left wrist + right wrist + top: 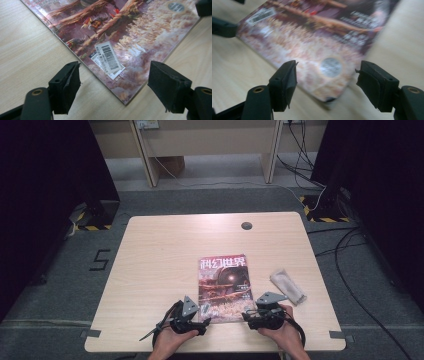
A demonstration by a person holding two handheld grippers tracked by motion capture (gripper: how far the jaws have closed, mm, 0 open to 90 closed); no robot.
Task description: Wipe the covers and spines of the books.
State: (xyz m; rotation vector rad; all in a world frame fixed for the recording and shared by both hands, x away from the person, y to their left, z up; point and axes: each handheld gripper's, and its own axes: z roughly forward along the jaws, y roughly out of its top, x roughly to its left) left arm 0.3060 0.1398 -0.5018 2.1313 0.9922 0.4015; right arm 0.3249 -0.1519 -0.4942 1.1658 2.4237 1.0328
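We have the left gripper (200, 326) at the near left corner of the glossy, flat magazine with the red-brown painted cover (223, 289), which lies on the pale wooden table (150, 270) towards our near edge. Its jaws stand released, astride that corner without pressing it. The thin cover lies flat, so a pad may slide over it or catch only the top sheet and crease it. At the near right corner, the right gripper (248, 316) is also unclenched around the paper; if we lift one corner ahead of the other, the magazine may sag, buckle or skid towards the crumpled grey-white cloth (288, 286) just beside it
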